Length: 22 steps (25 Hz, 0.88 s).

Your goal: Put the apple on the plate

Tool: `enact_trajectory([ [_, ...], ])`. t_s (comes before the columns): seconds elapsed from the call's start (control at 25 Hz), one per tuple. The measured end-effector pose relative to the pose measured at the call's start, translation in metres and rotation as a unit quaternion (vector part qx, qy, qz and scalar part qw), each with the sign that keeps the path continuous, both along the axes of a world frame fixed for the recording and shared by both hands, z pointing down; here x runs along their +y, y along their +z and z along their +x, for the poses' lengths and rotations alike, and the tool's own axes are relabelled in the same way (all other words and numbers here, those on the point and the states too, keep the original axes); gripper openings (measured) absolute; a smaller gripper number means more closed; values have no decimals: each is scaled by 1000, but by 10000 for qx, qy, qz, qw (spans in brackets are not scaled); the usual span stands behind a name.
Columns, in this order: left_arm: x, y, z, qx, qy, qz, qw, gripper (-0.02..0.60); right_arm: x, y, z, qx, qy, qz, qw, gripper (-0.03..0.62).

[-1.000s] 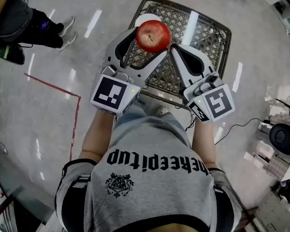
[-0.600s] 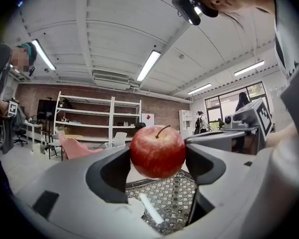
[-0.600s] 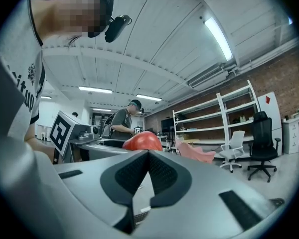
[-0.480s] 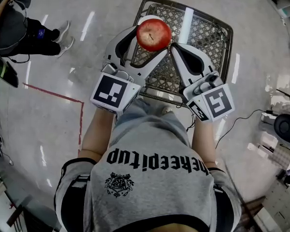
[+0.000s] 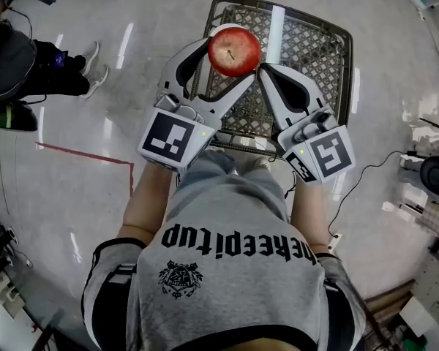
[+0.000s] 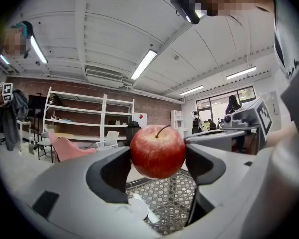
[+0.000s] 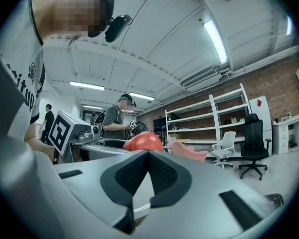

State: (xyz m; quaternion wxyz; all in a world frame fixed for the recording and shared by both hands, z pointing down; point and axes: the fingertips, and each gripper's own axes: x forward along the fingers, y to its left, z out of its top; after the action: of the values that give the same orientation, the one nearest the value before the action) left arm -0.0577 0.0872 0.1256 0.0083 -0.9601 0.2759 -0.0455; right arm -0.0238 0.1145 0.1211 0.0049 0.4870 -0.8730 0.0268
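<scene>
Above mesh table (image 5: 314, 50), red apple (image 5: 234, 51) being gripped by its sides between jaws of left gripper (image 5: 231, 60), stem up, well clear of mesh. Right gripper (image 5: 263, 72) being held just beside apple on right, jaws pressed together with nothing between. White plate (image 6: 133, 206) lying on mesh below apple, being partly hidden by left gripper's jaw

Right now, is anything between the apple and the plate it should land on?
Nothing visible. The left claw holds the apple above the wire basket, and the white plate lies inside it, just below the apple.
</scene>
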Motion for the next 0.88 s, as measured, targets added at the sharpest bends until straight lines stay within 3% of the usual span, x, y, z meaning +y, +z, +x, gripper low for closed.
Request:
enact_trajectory([
  [0.24, -4, 15, -7, -168, 128, -251, 9995, 387, -6, 6, -5, -3, 176, 0, 9998, 5],
  [0.88, -30, 34, -5, -176, 273, -453, 9984, 387, -29, 18, 4, 62, 464, -117, 9988, 5],
])
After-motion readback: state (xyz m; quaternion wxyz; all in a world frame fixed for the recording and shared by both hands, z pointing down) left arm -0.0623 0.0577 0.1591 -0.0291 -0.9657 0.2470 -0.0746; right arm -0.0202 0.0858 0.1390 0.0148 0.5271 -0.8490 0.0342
